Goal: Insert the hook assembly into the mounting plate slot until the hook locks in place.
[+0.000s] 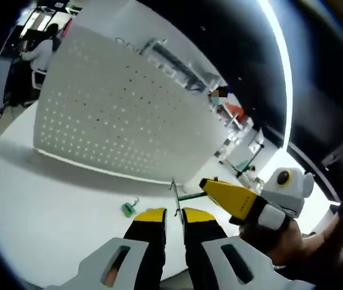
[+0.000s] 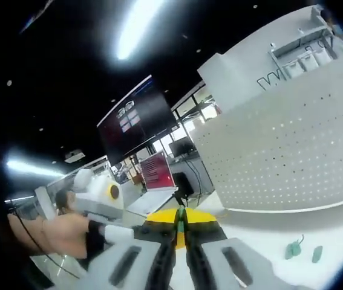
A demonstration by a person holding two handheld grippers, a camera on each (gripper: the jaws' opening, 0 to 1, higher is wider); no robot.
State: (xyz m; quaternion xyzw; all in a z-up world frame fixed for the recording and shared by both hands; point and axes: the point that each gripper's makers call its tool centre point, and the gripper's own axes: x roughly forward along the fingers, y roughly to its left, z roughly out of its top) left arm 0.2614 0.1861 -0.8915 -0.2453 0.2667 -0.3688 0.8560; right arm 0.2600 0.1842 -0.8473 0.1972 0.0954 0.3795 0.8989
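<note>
The white perforated mounting plate stands upright on the white table; it also rises at the right of the right gripper view. My left gripper has its yellow-tipped jaws shut on a thin metal hook wire that sticks up between them. My right gripper comes in from the right, and a green piece reaches from it to the wire. In its own view my right gripper is shut on that green piece, held edge-on between the jaws.
A loose green hook part lies on the table before the plate. Two more green parts lie near the plate's foot. A person's hand holds the other gripper at the left. Screens and desks fill the background.
</note>
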